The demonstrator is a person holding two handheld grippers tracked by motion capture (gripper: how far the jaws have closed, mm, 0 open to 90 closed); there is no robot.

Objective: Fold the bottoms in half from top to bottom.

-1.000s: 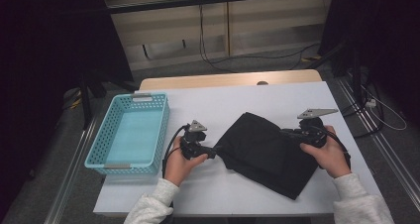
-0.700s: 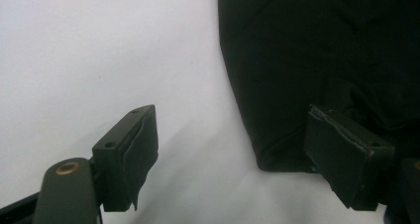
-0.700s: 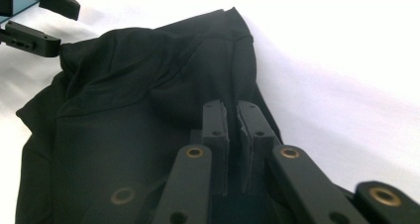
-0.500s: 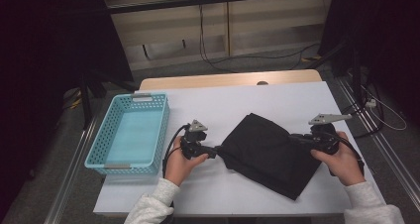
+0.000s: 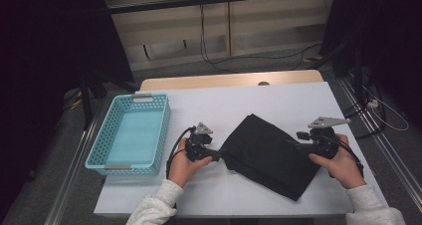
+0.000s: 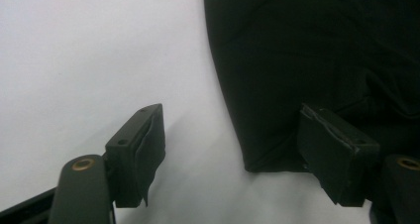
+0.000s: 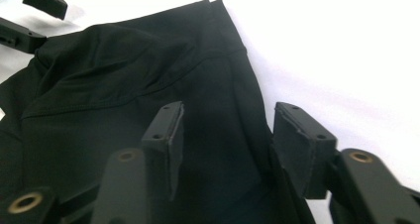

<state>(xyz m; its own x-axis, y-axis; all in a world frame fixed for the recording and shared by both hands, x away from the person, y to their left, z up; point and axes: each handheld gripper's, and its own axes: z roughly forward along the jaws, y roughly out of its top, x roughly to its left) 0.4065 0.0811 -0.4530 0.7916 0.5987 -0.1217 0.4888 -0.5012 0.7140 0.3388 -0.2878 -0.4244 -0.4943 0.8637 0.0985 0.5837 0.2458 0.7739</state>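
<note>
High view: folded black cloth [image 5: 271, 158] lies flat on the white table [image 5: 249, 100], right of the empty turquoise basket [image 5: 130, 134]. Left gripper [image 5: 218, 156] sits at the cloth's left corner, right gripper [image 5: 294, 144] at its right edge.

Left gripper view: jaws stand wide, corner of the cloth between them, one pad [image 6: 333, 147] over the fabric, no pinch; they have just been closing a little. Right gripper view: jaws have just been opening and stand half apart above the cloth's edge, nothing clamped.

Risk, as I judge it: with neither side held, a left-only grab could drag the corner and undo the fold; a shallow bite may catch just the top layer.

The gripper views show pad-to-fabric gaps and creases; the high view gives the cloth's position relative to the basket.
</note>
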